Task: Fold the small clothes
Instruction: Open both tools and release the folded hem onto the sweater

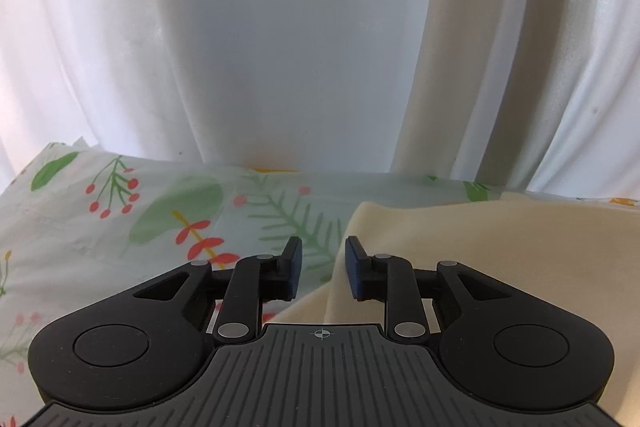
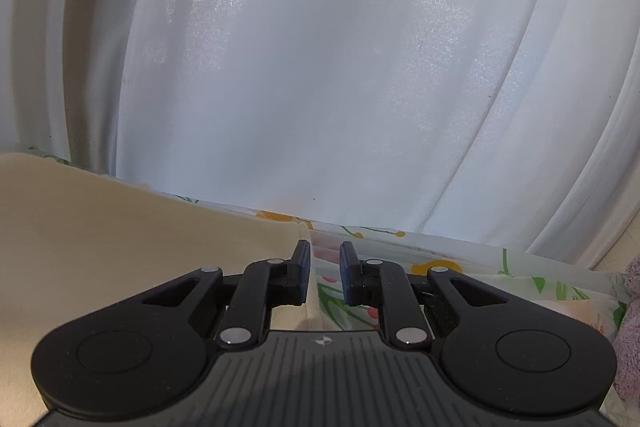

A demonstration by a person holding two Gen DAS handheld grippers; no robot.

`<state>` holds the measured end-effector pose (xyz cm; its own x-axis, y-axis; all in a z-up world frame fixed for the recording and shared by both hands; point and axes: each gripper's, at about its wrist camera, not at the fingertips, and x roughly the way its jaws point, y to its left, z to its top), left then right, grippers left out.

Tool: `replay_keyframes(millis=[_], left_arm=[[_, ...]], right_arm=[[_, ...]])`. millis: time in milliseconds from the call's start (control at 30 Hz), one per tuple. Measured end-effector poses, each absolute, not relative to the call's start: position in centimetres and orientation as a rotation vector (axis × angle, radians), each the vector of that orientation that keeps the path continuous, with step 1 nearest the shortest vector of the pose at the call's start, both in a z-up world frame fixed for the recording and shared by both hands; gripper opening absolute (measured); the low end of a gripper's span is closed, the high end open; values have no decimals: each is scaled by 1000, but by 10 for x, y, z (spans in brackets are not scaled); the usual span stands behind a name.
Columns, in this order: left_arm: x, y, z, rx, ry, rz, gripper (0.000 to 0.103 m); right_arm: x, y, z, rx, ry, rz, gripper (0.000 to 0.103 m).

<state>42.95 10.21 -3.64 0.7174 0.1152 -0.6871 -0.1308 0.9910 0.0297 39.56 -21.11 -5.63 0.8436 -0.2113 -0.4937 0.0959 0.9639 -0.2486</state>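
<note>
Starting at the far left of the left wrist view, the floral tablecloth (image 1: 100,227) lies bare out beyond the left gripper (image 1: 323,267), and the cream garment (image 1: 500,267) fills everything to that claw's right, with its rounded near corner and left edge running down between and just under the two fingers. The left claw stands apart with a clear gap, and no cloth is pinched in it. Behind both claws hangs a white curtain (image 1: 300,27). In the right wrist view the same cream garment (image 2: 120,247) spreads to the left of the right gripper (image 2: 325,273); its right edge, a thin hemmed fold, runs just inside the left finger and passes under the gap, while printed tablecloth shows to the claw's right. This claw is apart too, by a narrow gap, and grips nothing. A mauve fuzzy cloth (image 2: 630,327) sits well off to its right. The garment looks thin, light and limp: it should drape and slide easily over the slick-looking tablecloth, and a single layer could slip from the pads. Judging by this, the best hold is at each side edge near the corners, one claw apiece, pinching hem rather than flat cloth.
</note>
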Motion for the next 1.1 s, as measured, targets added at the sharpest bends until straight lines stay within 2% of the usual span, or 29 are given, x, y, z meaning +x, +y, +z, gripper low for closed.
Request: replay_keyframes(millis=[100, 333, 433, 633, 700, 967, 1000, 1100], left_arm=[[391, 121, -27, -89, 758, 58, 34], [308, 140, -35, -246, 852, -59, 35], [292, 141, -38, -254, 861, -46, 33], [282, 150, -35, -319, 879, -44, 33], [278, 153, -34, -333, 888, -58, 33], [271, 165, -48, -459, 953, -208, 35], [271, 164, -49, -439, 952, -201, 34], [274, 160, -52, -413, 964, -199, 22]], right_arm=[[354, -223, -45, -159, 549, -101, 30], [275, -261, -60, 130, 739, -39, 29], [255, -264, -58, 179, 743, -12, 27], [257, -256, -66, 126, 775, 36, 26], [256, -255, -63, 121, 782, 40, 19], [252, -265, -62, 159, 825, 81, 20], [251, -266, -63, 165, 828, 84, 20], [250, -264, -67, 158, 844, 88, 20]])
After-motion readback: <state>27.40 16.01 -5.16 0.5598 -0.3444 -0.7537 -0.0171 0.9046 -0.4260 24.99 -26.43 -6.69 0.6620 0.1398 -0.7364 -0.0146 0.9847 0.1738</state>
